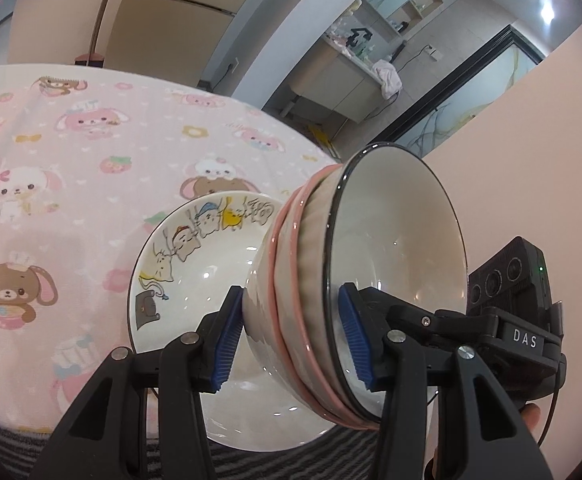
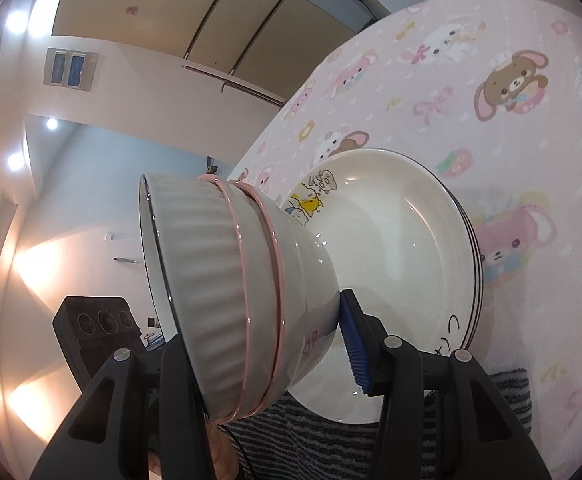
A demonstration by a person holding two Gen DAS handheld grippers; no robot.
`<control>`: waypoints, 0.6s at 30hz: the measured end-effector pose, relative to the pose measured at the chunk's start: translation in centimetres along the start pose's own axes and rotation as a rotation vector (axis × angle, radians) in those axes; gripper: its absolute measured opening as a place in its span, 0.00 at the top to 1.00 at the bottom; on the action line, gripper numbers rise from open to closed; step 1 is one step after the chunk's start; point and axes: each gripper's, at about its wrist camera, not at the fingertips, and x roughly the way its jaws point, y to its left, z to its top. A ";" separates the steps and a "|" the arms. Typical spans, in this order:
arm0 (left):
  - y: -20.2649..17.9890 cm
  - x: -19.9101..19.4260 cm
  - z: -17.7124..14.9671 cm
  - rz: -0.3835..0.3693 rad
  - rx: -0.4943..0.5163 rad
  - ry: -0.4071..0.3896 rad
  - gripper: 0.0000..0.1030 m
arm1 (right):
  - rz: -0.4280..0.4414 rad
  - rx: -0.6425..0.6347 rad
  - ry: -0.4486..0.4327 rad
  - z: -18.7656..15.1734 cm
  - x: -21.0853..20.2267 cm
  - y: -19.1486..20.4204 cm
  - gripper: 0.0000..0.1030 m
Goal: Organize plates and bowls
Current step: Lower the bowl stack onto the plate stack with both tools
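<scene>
Blue ribbed pads [image 1: 227, 344] of the left gripper [image 1: 291, 340] sit closest to the lens, one pressed against the outside of a nested stack of bowls [image 1: 331, 292] and the other inside the innermost bowl, so this tool is clamped on the stack's wall. From the other side, the right gripper [image 2: 267, 348] does the same: one blue pad [image 2: 355, 352] bears on the white outer bowl near its foot, while its partner is hidden behind the ribbed grey bowl. It too looks closed on the stack, though only one pad shows.

Three bowls appear nested, two with pink rims, and the stack of bowls [image 2: 243, 288] is tipped well over on its side, held between both tools above a stack of plates [image 2: 411, 240] that rests on the pink cartoon tablecloth [image 1: 51, 160]. Whether the bowl foot touches the top plate cannot be told.

Judging by this, gathering is mostly done: plates are piled, bowls are nested. What seems left is to right the bowls, set them down on or beside the plates, and release.

Beyond the table are tall cupboards [image 2: 227, 20] and a cluttered counter [image 1: 355, 56].
</scene>
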 end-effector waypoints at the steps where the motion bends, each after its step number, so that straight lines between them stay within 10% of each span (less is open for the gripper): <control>1: 0.1 0.1 0.0 0.003 -0.003 0.004 0.55 | -0.001 0.004 0.003 0.0 0.3 -0.2 0.52; 18: 0.2 1.5 -0.6 0.065 0.045 0.045 0.55 | -0.082 -0.027 0.004 0.6 2.2 -1.1 0.52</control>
